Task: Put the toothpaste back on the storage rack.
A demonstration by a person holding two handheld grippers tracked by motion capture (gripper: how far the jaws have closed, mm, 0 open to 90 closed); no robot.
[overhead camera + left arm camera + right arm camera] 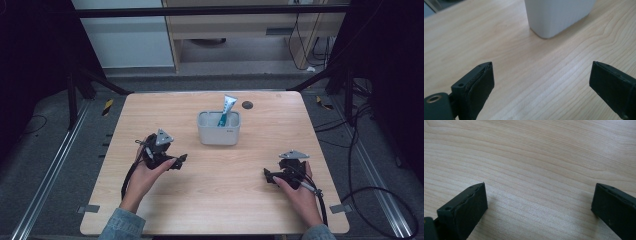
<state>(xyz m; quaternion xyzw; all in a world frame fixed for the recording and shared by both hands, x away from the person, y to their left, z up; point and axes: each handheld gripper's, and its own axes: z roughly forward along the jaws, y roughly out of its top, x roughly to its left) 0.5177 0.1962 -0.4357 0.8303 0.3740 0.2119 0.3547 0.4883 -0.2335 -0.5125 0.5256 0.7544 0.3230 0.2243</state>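
Toothpaste tube (pixel 227 108), blue and white, stands tilted in the white holder cup (pixel 219 134) a little above the middle of the high view, its crimped flat end poking up over the rim toward the upper right and its lower part hidden inside. It will likely handle as a light, soft thing: the body gives under pressure and a smooth skin may slip, so the stiffer flat crimp at the top looks like the best place to pinch, squeezing gently and across the flat faces. The cup, probably light plastic, might shift or tip if the tube is dragged sideways rather than lifted straight out. Its rounded lower corner (pixel 549 27) fills the upper middle of the left gripper view, near but apart from the jaws. The left claw (pixel 181 159) rests on the wooden bench (pixel 150 110) at lower left of the cup, jaws wide apart and empty. The right claw (pixel 268 175) lies at lower right, well apart from the cup, jaws likewise spread with bare wood grain (pixel 536 170) between them.
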